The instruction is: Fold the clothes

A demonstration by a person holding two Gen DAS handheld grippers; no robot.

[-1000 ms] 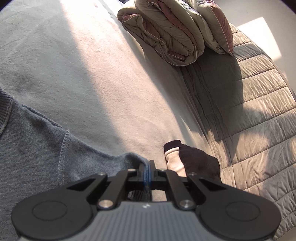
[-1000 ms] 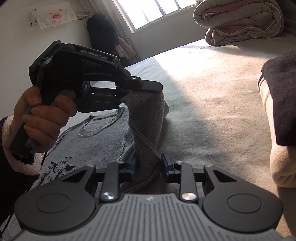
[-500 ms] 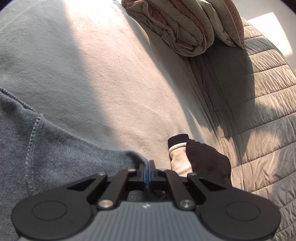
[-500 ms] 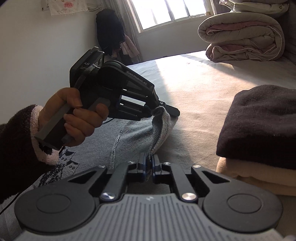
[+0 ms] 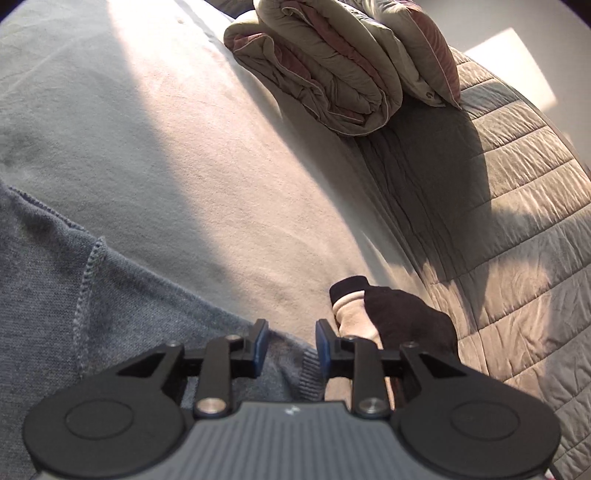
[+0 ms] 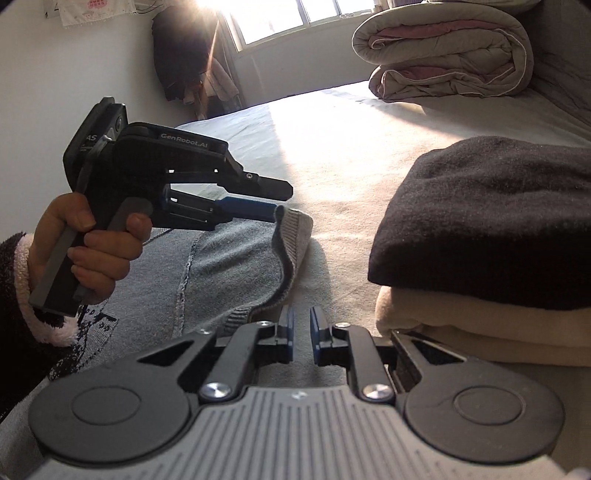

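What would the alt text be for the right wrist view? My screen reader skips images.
A hand holds the left gripper, jaws opening, above the ribbed hem of a grey sweater lying on a bed. The right gripper, jaws opening with nothing between them, fills the foreground. Right: folded black and cream clothes; behind, a rolled duvet.

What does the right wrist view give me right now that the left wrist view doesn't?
Only the right wrist view shows the person's hand holding the left gripper, the window, and the right gripper, whose jaws are opening with nothing between them. Only the left wrist view shows the quilted cover. Both show the grey sweater, the folded black and cream pile and the rolled duvet. The left gripper's jaws are opening over the sweater's ribbed hem.
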